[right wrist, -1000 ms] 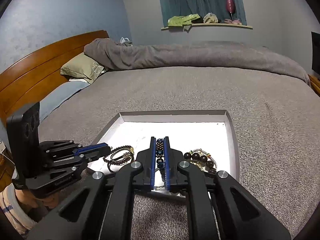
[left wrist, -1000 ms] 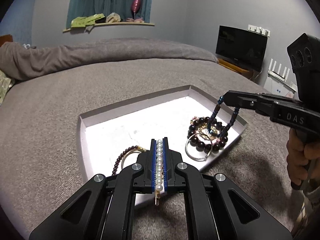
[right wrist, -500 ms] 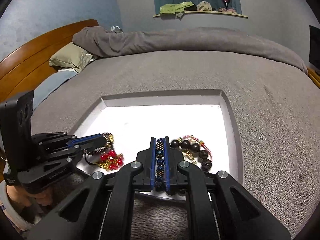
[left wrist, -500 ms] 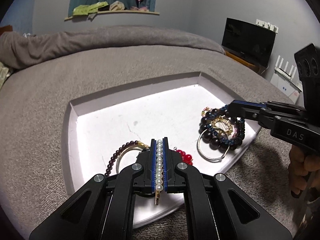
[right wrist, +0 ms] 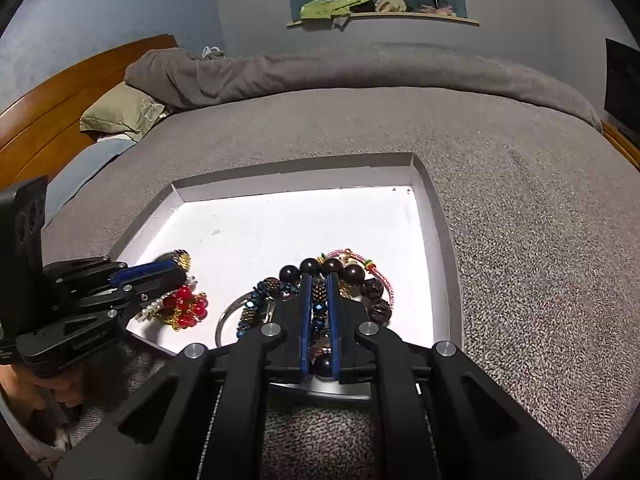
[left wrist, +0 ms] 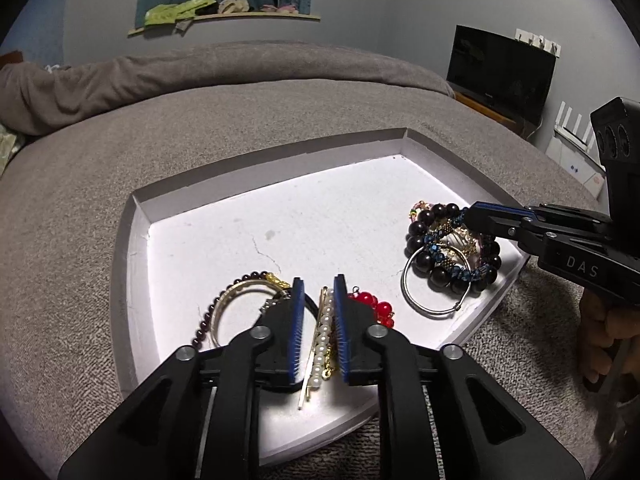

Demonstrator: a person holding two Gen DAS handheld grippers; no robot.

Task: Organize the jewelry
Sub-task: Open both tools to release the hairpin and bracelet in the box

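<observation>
A shallow white tray (left wrist: 256,168) lies on the grey bed. My left gripper (left wrist: 317,284) is open low over its near edge, and a pearl hair pin (left wrist: 320,344) lies loose between its blue pads beside a red bead piece (left wrist: 374,308) and a dark bead bangle (left wrist: 236,304). My right gripper (right wrist: 319,280) is slightly parted around a blue and gold beaded bracelet (right wrist: 319,300), which rests on a pile of dark bead bracelets (right wrist: 340,272) in the tray (right wrist: 436,216). In the left wrist view the right gripper (left wrist: 472,214) sits over that pile (left wrist: 444,256).
The grey bedspread (right wrist: 520,240) surrounds the tray. A rolled grey duvet (right wrist: 320,72), a green pillow (right wrist: 120,112) and a wooden headboard (right wrist: 48,108) lie at the far end. A television (left wrist: 500,68) stands at the right.
Both grippers came down into the tray. My left gripper opened and let the pearl hair pin go. My right gripper lowered the blue bracelet onto the pile and its jaws parted a little.
</observation>
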